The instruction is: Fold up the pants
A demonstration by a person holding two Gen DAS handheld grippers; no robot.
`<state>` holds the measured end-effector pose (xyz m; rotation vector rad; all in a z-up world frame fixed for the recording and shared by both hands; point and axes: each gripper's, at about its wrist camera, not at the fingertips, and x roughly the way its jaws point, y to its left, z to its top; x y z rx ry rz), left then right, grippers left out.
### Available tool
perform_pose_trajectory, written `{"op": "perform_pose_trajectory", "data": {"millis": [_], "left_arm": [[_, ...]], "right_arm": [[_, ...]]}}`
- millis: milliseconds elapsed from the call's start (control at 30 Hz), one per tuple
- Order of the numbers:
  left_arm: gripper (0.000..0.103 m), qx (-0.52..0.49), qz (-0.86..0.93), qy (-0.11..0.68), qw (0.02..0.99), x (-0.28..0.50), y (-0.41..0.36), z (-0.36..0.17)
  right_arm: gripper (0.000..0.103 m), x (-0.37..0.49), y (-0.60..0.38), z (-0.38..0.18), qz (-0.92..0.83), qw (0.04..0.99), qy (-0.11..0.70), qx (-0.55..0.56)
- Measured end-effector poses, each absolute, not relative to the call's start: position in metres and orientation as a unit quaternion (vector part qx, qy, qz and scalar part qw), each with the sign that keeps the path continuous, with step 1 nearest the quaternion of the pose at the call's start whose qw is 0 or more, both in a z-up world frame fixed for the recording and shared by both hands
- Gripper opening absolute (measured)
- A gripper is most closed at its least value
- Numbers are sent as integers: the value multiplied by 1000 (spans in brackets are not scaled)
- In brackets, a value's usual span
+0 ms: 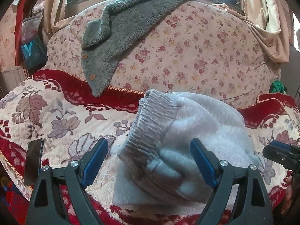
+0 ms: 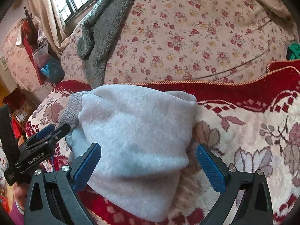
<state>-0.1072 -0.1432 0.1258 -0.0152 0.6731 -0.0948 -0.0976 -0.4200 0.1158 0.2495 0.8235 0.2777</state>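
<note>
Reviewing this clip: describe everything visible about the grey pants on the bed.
The grey pants are soft, fleecy light-grey fabric, folded into a compact, puffy bundle. A darker grey ribbed elastic band, gathered and curved, runs along the bundle's left side in the left wrist view. The bundle lies on the red and cream leaf-patterned blanket. The left gripper and right gripper both stand open around its near edges; neither clamps the cloth, and whether the fingers touch it is unclear.
</note>
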Motion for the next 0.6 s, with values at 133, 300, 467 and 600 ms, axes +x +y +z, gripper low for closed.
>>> {"op": "perform_pose_trajectory", "data": {"millis": [133, 300, 467, 600], "left_arm": [[89, -7, -46, 331, 942, -107, -144, 125], [89, -7, -43, 337, 941, -102, -137, 126], [89, -5, -38, 343, 938, -92, -130, 123], [89, -6, -34, 348, 937, -84, -125, 120]], "right_arm": [[103, -97, -428, 110, 130, 896, 405, 128], [103, -96, -433, 102, 127, 891, 416, 130], [103, -90, -437, 91, 133, 881, 430, 147], [103, -87, -441, 88, 133, 878, 432, 158]]}}
